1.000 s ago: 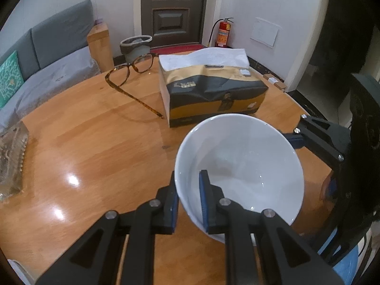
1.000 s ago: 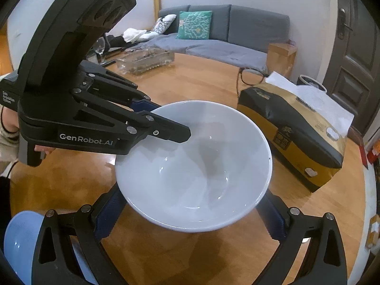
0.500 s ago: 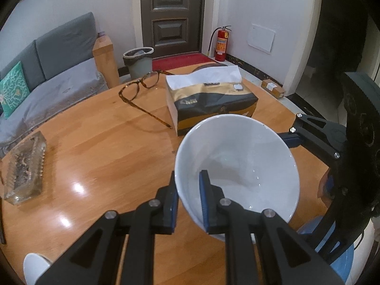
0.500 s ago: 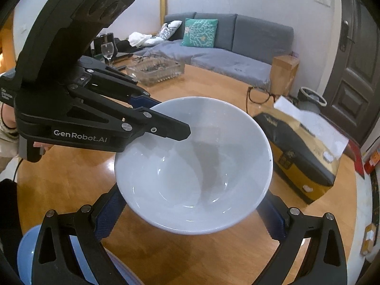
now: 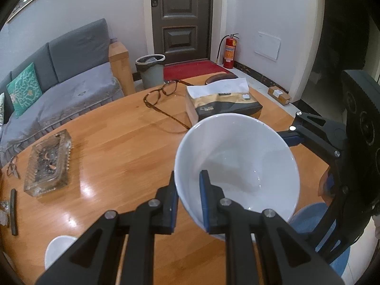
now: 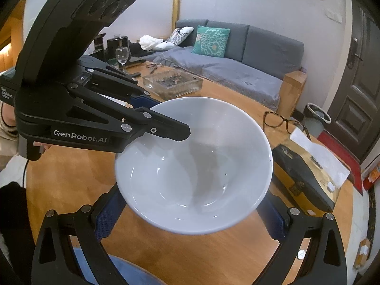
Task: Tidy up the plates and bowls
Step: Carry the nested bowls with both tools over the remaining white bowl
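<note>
Above the near edge of a round wooden worktop (image 5: pixel 114 147), two hand-held grippers are carrying one white bowl (image 5: pixel 237 166) between them, clear of the wood. The left hand-held gripper (image 5: pixel 188 197) is pinching the bowl's rim, one blue pad inside the wall and the other outside, the jaws nearly closed on the thin china. The right hand-held gripper (image 6: pixel 190 211) is cradling the same bowl (image 6: pixel 193 166) from the opposite side, its wide-set blue pads pressing against the outer wall low down.

The sorting appears to be in its middle stretch: the bowl is in the air and not yet set down anywhere. Below it, at the near edge, a blue dish (image 5: pixel 315 218) is showing, and it may be the stacking place, though that is a guess. A second white piece (image 5: pixel 59 249) is sitting at the near left edge, too cropped to tell bowl from plate, and seemingly waiting its turn.

Toward the far edge, a tissue box (image 5: pixel 223 104) and a pair of glasses (image 5: pixel 163 95) are lying just beside each other; a glass ashtray (image 5: pixel 48 163) is resting at the left edge, all outside the job.
</note>
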A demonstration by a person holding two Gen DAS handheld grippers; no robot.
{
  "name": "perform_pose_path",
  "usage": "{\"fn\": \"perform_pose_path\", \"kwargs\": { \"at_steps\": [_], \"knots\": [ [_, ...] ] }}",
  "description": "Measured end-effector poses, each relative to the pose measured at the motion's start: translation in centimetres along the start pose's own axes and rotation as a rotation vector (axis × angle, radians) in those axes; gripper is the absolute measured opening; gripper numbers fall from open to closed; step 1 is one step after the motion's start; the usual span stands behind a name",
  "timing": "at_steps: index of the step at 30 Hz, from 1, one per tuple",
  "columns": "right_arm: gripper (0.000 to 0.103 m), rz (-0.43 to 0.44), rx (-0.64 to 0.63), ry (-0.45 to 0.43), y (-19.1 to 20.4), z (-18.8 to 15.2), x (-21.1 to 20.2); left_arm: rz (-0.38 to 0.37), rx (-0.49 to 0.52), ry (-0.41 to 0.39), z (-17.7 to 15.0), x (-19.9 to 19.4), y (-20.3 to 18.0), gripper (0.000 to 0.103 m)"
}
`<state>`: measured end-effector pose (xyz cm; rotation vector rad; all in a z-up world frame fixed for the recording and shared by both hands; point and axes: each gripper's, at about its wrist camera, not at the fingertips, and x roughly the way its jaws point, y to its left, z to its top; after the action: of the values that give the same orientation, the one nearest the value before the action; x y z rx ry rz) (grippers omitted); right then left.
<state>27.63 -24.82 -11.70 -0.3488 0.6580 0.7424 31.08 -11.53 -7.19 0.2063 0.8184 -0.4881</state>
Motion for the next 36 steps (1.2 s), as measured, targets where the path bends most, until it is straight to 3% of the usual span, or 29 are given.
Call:
{"fn": "perform_pose_path", "kwargs": {
  "at_steps": [20, 36],
  "knots": [
    [0.098, 0.051, -0.047, -0.059, 8.8, 5.8, 0.5, 0.092, -0.060, -0.047, -4.3, -8.0, 6.0, 0.015],
    [0.098, 0.091, -0.099, -0.061, 14.3, 9.1, 2.9, 0.138, -0.124, -0.062, -7.6, -11.7, 10.5, 0.015]
  ]
}}
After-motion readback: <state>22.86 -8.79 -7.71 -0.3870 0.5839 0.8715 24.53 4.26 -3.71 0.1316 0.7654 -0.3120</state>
